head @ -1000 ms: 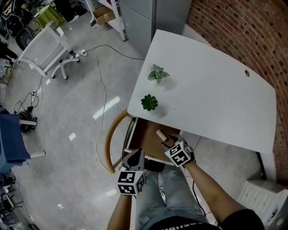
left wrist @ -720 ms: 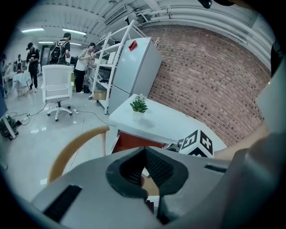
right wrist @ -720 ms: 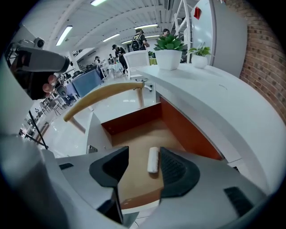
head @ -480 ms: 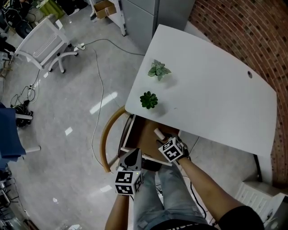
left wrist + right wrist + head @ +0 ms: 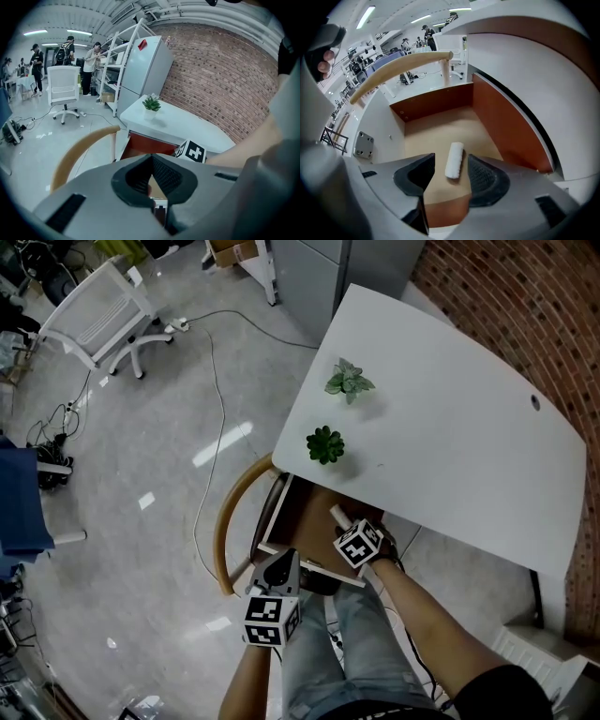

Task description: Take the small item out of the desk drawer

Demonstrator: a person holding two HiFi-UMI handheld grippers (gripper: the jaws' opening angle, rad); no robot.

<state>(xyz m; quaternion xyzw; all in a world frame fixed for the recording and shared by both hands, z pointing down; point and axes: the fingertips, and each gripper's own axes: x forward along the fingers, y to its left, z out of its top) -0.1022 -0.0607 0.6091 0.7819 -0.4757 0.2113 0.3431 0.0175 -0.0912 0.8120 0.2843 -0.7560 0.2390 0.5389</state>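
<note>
The desk drawer [image 5: 298,521] stands pulled out under the white desk [image 5: 450,446]. A small white cylinder [image 5: 454,159] lies on the drawer's brown floor; the head view shows the cylinder [image 5: 337,515] near the drawer's right side. My right gripper [image 5: 450,165] is open and reaches into the drawer, one jaw on each side of the cylinder, not touching it. In the head view the right gripper [image 5: 349,529] sits just behind the cylinder. My left gripper [image 5: 152,157] is shut with nothing in it and hangs at the drawer's front edge, left gripper [image 5: 279,570] over my lap.
A wooden chair with a curved back [image 5: 228,531] stands left of the drawer. Two small potted plants [image 5: 325,444] [image 5: 349,381] sit on the desk. A brick wall [image 5: 525,306] runs along the desk's far side. A white office chair [image 5: 94,320] and floor cables [image 5: 217,427] lie left.
My right gripper has moved forward into the drawer, closer to the white cylinder. The left gripper has stayed at the drawer front. The head camera shifted a little.
</note>
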